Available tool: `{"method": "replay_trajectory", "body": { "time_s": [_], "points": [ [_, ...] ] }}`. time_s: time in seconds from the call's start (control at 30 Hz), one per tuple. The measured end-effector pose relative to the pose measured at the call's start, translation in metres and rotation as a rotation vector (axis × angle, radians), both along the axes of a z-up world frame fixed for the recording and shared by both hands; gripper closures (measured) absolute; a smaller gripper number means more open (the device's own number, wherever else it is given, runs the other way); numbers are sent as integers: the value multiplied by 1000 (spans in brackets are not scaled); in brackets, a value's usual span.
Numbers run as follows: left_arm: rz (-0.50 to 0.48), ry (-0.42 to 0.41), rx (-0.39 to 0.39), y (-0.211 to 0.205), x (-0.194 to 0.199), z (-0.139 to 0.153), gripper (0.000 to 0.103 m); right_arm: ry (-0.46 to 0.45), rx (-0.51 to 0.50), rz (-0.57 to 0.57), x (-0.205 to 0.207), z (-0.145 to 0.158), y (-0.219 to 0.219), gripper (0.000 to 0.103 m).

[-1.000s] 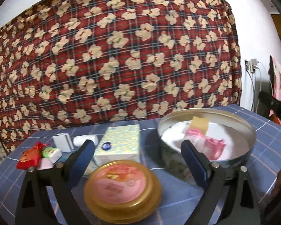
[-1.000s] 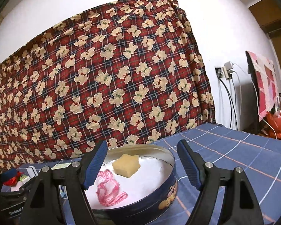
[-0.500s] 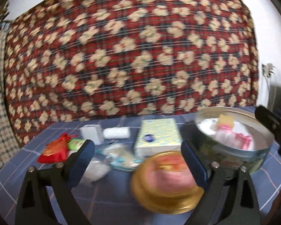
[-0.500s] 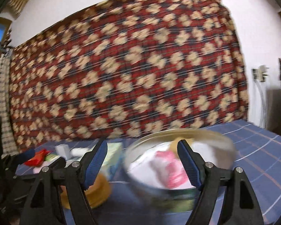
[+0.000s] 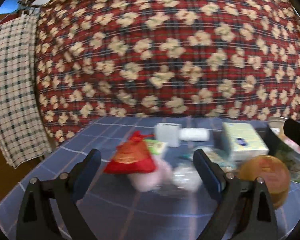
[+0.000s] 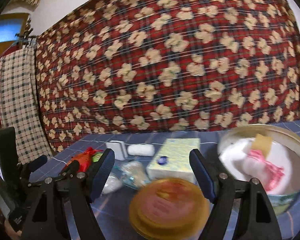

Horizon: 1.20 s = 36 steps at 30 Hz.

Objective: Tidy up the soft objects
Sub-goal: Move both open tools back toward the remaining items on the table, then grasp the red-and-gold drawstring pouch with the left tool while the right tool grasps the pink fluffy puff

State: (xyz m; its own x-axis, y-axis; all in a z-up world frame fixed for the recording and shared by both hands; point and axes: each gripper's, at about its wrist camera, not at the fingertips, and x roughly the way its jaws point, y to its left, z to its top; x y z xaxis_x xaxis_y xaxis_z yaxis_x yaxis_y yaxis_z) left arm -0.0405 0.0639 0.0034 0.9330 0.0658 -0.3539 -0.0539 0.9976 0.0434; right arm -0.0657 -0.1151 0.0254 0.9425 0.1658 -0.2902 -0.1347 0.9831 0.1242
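Observation:
My left gripper [image 5: 148, 166] is open and empty, facing a red pouch [image 5: 131, 157], a pink fluffy item [image 5: 148, 178] and a clear plastic bag [image 5: 185, 177] on the blue checked tablecloth [image 5: 118, 206]. My right gripper [image 6: 152, 166] is open and empty above a gold round lid [image 6: 169, 205]. A round tin [image 6: 290, 192] at the right holds a pink knitted item [image 6: 268, 166] and a yellow sponge [image 6: 262, 143]. The left gripper shows at the left of the right wrist view [image 6: 38, 172]. The frames are motion-blurred.
A yellow tissue box [image 6: 175, 160], a white roll [image 6: 141, 150], a small white box [image 6: 117, 149] and a green packet [image 5: 157, 147] lie mid-table. The gold lid [image 5: 265, 175] and the tin [image 5: 290, 160] sit right. A bear-print blanket [image 5: 160, 50] hangs behind; the table's left edge is near.
Both grippers swung left. The tin and lid slid to the right of each view, and the red pouch and pink item now sit between the left fingers' line of sight.

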Motion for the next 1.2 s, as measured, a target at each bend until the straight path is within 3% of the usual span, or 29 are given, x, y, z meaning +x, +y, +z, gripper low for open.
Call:
{"method": "replay_trajectory", "body": {
  "time_s": [0.3,0.4,0.7,0.73,0.83,0.9,0.97,1.07,1.2],
  "points": [
    [95,59,-23,56,21,-6,8,179,8,128,54,-18,60,24],
    [115,87,-40,69,32,-5,8,223,15,156,65,-28,70,34],
    [35,203,-111,71,87,-5,8,275,3,185,70,-41,70,37],
    [29,224,-125,69,94,-7,10,278,-4,184,70,-42,70,37],
    [32,263,-136,66,109,-15,33,292,0,183,72,-43,67,37],
    [25,289,-124,66,113,-24,41,305,18,180,74,-44,64,37],
    [4,319,-133,69,115,-32,58,319,25,182,75,-46,63,37],
    [-49,343,-214,76,117,-35,67,327,16,191,75,-47,65,37],
    [-62,329,-276,85,112,-35,69,325,8,197,73,-46,66,37]
  ]
}}
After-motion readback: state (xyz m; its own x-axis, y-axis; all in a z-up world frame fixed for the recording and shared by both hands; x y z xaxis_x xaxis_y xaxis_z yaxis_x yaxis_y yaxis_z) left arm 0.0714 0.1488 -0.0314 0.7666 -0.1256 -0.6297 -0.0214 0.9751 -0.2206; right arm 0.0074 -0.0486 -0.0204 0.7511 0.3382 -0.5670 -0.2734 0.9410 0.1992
